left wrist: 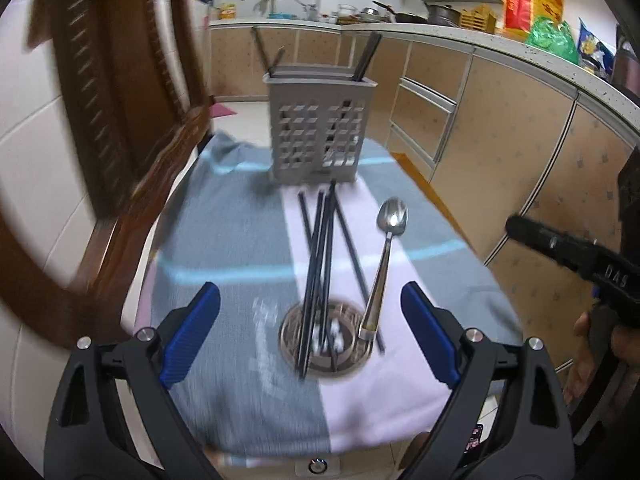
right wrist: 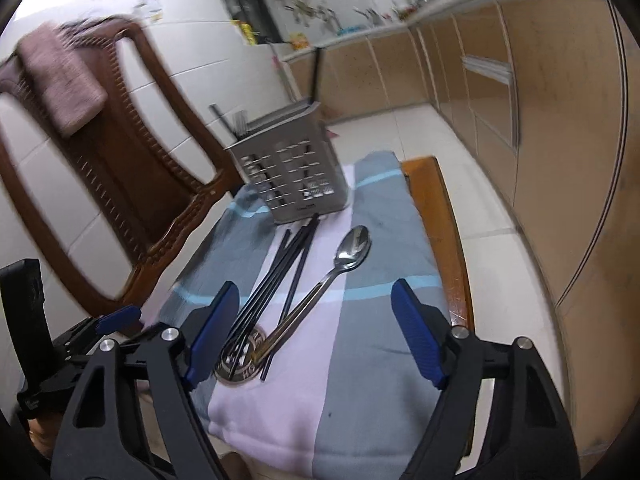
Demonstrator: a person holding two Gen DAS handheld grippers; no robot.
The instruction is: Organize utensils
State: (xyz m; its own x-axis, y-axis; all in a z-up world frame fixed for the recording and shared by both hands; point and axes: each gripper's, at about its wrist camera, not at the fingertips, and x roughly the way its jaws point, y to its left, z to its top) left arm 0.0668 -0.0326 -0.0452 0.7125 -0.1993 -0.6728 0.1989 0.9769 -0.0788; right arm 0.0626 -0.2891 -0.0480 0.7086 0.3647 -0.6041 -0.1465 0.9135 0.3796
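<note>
A grey perforated utensil holder [left wrist: 318,128] stands at the far end of a small cloth-covered table [left wrist: 224,240], with a few black chopsticks standing in it. Several black chopsticks [left wrist: 320,264] and a steel spoon [left wrist: 386,256] lie loose on the cloth in front of it, their near ends over a round emblem. My left gripper [left wrist: 310,336] is open and empty above the near end of the chopsticks. My right gripper [right wrist: 316,332] is open and empty over the spoon [right wrist: 320,292] and chopsticks [right wrist: 276,280]; the holder [right wrist: 292,172] is beyond.
A carved wooden chair [left wrist: 108,140] stands close on the left, with a pink towel [right wrist: 60,80] over its back. Kitchen cabinets [left wrist: 500,128] run along the right. The table's wooden edge [right wrist: 444,240] shows at right. The right gripper's body [left wrist: 580,256] shows at the right of the left wrist view.
</note>
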